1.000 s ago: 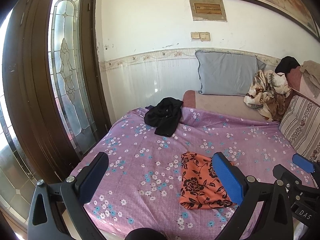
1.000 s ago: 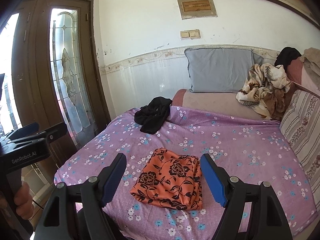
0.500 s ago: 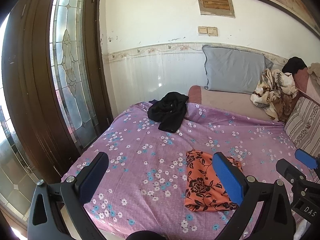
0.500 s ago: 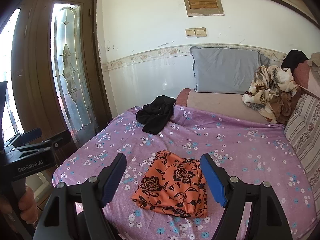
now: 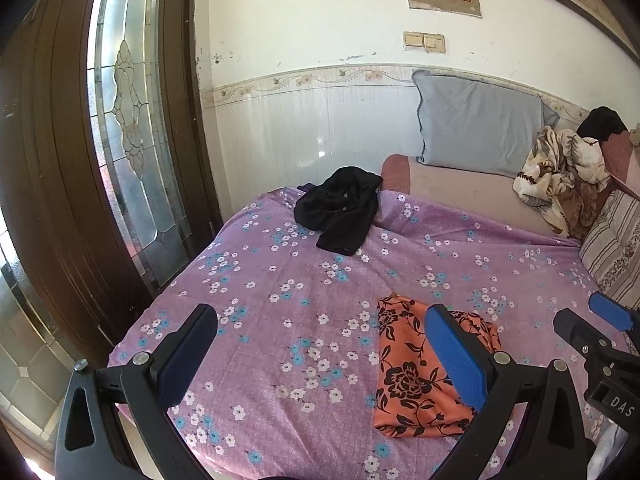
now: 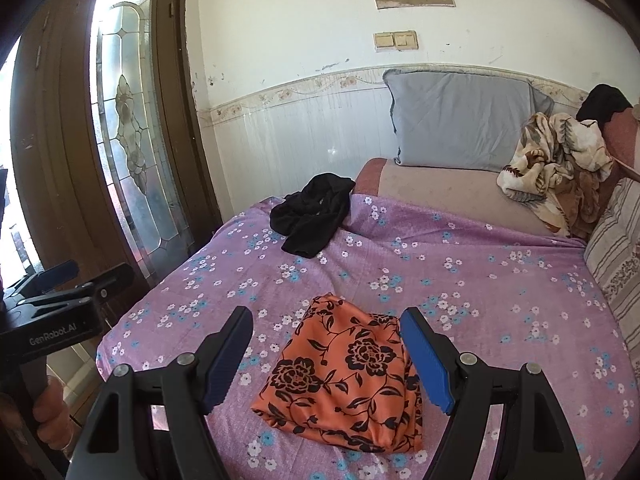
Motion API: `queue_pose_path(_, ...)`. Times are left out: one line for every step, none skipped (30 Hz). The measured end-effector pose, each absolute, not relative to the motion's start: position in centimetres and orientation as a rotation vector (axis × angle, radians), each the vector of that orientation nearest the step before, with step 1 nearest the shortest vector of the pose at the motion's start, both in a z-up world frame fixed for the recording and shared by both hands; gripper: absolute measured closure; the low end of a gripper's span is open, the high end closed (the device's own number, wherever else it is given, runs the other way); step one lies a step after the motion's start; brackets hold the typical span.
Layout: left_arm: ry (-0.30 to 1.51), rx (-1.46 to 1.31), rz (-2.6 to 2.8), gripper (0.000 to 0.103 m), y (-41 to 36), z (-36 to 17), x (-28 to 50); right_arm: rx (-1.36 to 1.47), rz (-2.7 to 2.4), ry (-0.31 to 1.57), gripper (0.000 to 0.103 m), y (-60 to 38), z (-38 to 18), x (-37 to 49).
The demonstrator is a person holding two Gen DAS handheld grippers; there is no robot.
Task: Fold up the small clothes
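Note:
A folded orange garment with black flowers [image 6: 344,376] lies near the front of the purple flowered bedsheet [image 6: 460,276]; it also shows in the left wrist view [image 5: 412,380]. A crumpled black garment [image 5: 340,210] lies at the far left corner of the bed, also seen in the right wrist view [image 6: 312,212]. My right gripper [image 6: 326,352] is open and empty, held above the orange garment. My left gripper [image 5: 320,348] is open and empty, to the left of the orange garment.
A grey pillow [image 6: 460,120] leans on the back wall. A patterned blanket [image 6: 556,168] is heaped at the back right. A striped cushion [image 6: 616,248] lines the right side. A wooden door with leaded glass [image 5: 132,152] stands left of the bed.
Both grippers have drawn back and up from the bed. The orange garment lies still and folded. Both stay open.

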State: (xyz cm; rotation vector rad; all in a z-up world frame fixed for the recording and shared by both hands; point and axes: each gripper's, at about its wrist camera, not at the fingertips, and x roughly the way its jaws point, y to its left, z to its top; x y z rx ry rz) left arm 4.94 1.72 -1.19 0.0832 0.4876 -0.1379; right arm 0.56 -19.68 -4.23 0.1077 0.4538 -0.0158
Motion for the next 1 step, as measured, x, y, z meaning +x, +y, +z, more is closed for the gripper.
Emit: queue_pose_path(0.495,0.076,-0.14,0.0,1.62,-1.44,5.94,0.1,-0.029,0.446,0.024,-20.47,-4.37,1.22)
